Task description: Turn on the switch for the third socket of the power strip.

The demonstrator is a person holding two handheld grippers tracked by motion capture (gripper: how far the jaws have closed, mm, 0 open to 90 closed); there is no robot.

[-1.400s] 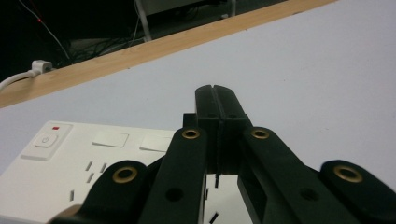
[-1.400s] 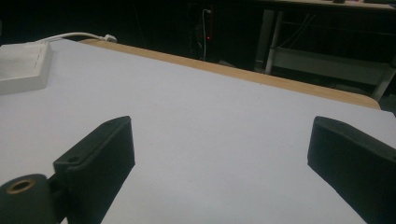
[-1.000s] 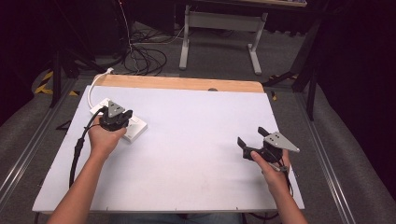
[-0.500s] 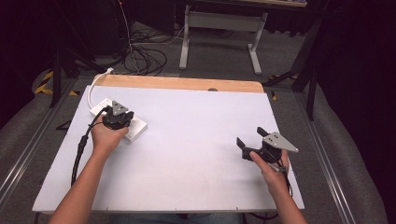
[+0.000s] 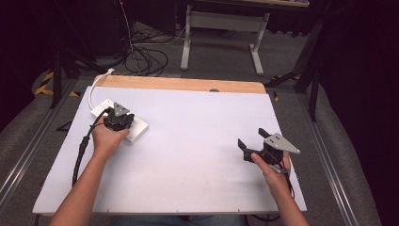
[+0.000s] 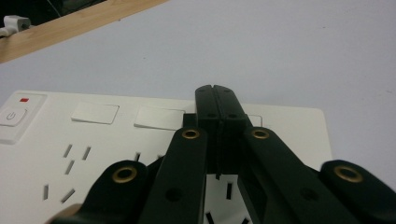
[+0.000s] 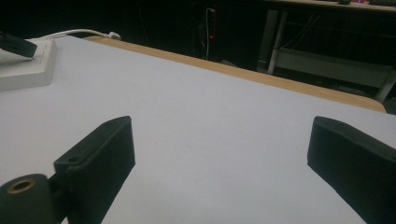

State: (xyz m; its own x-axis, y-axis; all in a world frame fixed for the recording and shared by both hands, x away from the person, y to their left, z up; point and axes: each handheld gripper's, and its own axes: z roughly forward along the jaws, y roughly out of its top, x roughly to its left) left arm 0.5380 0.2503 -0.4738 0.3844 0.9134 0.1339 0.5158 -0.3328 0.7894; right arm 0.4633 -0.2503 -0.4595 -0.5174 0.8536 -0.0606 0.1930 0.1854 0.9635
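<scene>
A white power strip (image 5: pixel 137 133) lies at the table's left, with flat rocker switches (image 6: pixel 95 113), socket slots and a power button (image 6: pixel 12 116) under a small red mark. My left gripper (image 5: pixel 123 123) hovers low over it, jaws shut together with nothing between them; in the left gripper view its tips (image 6: pixel 217 93) sit above the strip's switch row. My right gripper (image 5: pixel 251 140) rests at the table's right, jaws wide open and empty. In the right gripper view (image 7: pixel 219 154) the bare white tabletop lies between them, with the power strip (image 7: pixel 23 65) far off at the left.
The strip's white cable (image 5: pixel 96 82) runs off the back left corner to a plug (image 6: pixel 14 22). A wooden strip (image 5: pixel 188 84) borders the white table top's (image 5: pixel 197 141) far edge. Beyond it stand a desk frame (image 5: pixel 221 28) and floor cables (image 5: pixel 141 56).
My left gripper has edged slightly nearer and to the right over the power strip. The right gripper has stayed in place, still open.
</scene>
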